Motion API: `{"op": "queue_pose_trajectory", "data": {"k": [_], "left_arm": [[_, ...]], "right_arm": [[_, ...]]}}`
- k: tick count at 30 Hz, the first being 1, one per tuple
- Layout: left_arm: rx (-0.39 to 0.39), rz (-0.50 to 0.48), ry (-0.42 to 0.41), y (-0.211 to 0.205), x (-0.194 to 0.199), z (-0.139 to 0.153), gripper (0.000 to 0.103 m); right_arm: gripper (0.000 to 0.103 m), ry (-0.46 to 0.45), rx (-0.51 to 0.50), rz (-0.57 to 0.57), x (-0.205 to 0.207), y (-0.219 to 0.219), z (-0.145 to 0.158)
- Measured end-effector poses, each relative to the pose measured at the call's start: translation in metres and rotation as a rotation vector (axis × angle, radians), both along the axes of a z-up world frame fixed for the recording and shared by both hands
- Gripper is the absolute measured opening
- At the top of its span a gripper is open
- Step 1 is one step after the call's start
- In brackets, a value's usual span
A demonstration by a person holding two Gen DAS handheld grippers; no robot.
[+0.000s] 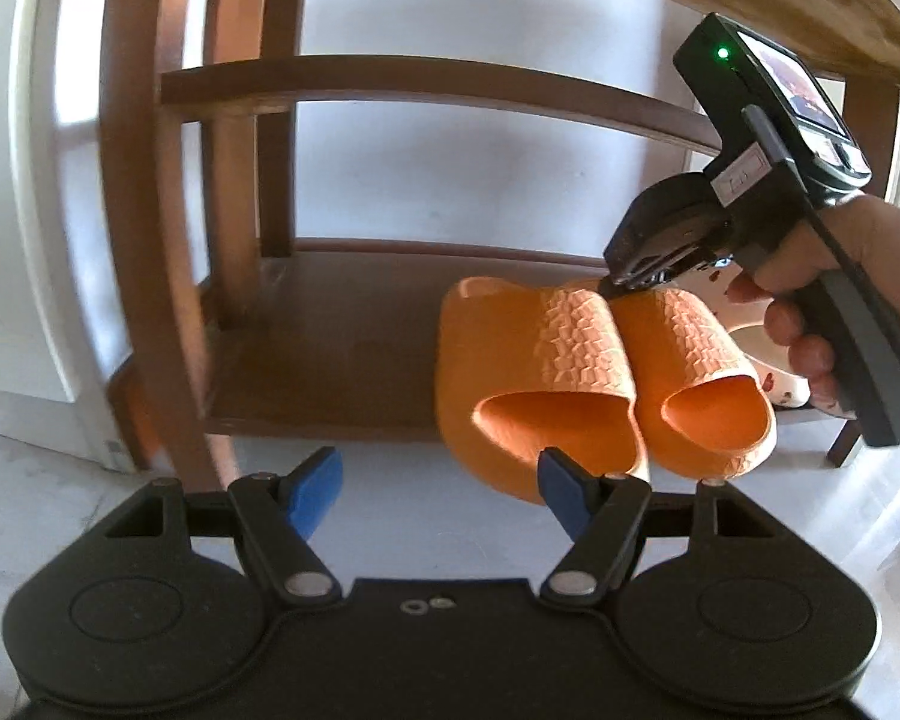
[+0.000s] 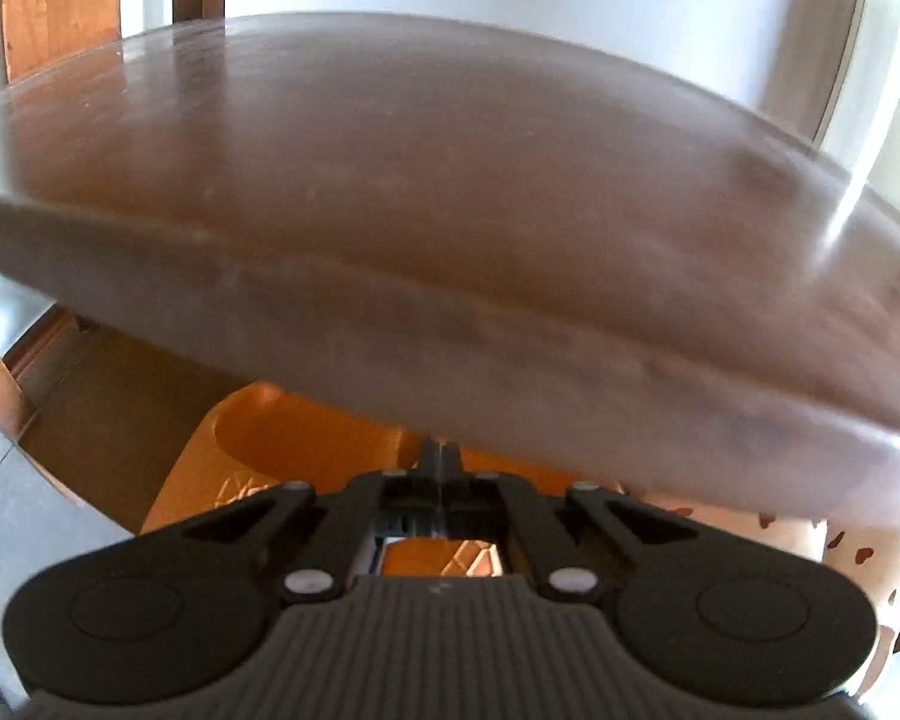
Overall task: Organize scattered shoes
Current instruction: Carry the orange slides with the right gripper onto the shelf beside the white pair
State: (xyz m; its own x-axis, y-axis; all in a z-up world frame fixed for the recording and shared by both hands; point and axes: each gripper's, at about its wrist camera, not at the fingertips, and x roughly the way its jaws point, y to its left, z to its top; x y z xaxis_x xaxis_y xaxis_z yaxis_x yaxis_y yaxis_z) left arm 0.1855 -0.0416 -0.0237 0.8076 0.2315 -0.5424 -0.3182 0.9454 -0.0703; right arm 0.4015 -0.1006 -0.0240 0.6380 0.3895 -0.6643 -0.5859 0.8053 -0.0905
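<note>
1. 2 orange slippers [image 1: 594, 372] are hanging side by side in front of the bottom board [image 1: 330, 348] of a wooden shoe rack [image 1: 150, 192], and they are touching each other. Their open ends are pointing toward the left wrist camera.
2. The right gripper [image 1: 621, 288] is pinching the textured top straps where the 2 slippers are meeting, and a hand [image 1: 834, 312] is holding its grey handle.
3. In the right wrist view, the fingers [image 2: 441, 456] of the right gripper are pressing together, and orange material is showing around and under them. I cannot tell from this view how much of the strap is between them.
4. The left gripper [image 1: 438, 492] is standing with its 2 blue fingertips [image 1: 312, 486] spread well apart and is grasping nothing. Its right fingertip is appearing just in front of the lower edge of the nearer slipper.
5. A white slipper with small dark spots [image 1: 780, 372] is lying behind the orange pair, at the right side of the rack.
6. In the right wrist view, a blurred brown shelf [image 2: 450, 180] is filling most of the picture above the gripper.
</note>
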Motion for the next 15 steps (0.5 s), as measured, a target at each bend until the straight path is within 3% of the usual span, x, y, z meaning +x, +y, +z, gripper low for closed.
{"op": "queue_pose_trajectory", "data": {"k": [4,8,15], "left_arm": [[0.002,-0.015,-0.017,-0.006,0.008,-0.001,0.072],[-0.003,-0.025,-0.009,-0.016,0.011,-0.009,0.072],[0.008,-0.016,0.031,-0.022,0.012,-0.018,0.072]], "right_arm": [[0.005,-0.094,0.053,0.029,-0.027,-0.020,0.012],[0.005,-0.076,0.123,0.024,-0.052,-0.053,0.018],[0.005,0.115,0.074,0.102,-0.091,-0.078,-0.022]]}}
